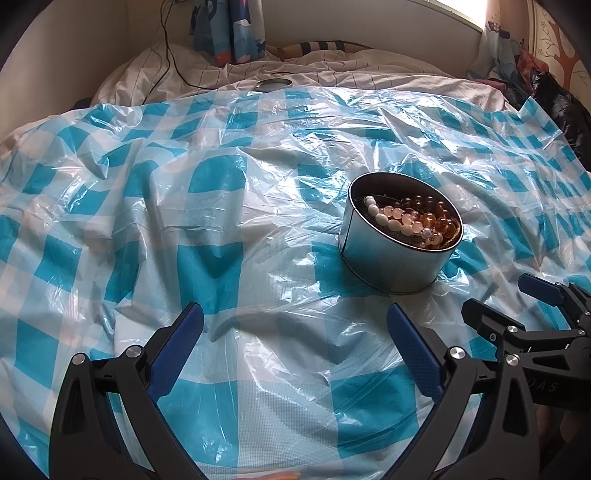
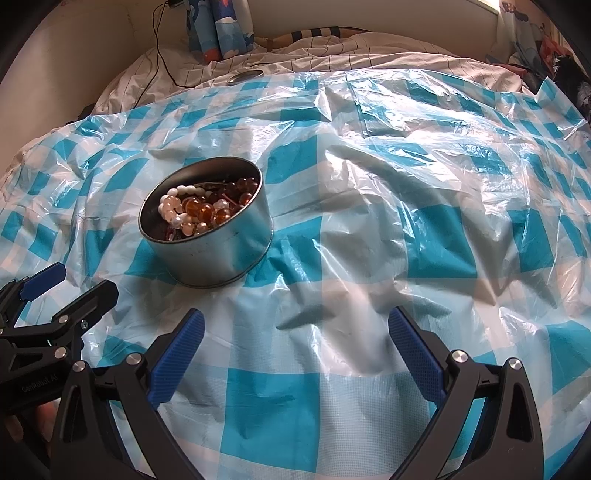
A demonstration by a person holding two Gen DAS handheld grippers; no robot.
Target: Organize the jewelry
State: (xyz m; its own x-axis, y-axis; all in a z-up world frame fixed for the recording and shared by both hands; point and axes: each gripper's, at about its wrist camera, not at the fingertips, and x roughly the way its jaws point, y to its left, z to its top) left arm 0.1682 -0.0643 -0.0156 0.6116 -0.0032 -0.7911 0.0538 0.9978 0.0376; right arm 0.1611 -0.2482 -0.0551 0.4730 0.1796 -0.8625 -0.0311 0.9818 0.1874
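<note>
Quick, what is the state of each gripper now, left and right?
Left gripper: open, holding nothing.
Right gripper: open, holding nothing.

A home bedroom: rumpled striped bedding, cartoon-print curtain, checked plastic sheet over the bed

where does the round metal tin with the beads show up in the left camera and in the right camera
Left wrist view: the tin sits right of centre, beyond the open left gripper.
Right wrist view: the tin sits left of centre, beyond the open right gripper.
Shared landmark: the round lid at the far edge of the checked plastic sheet.
</note>
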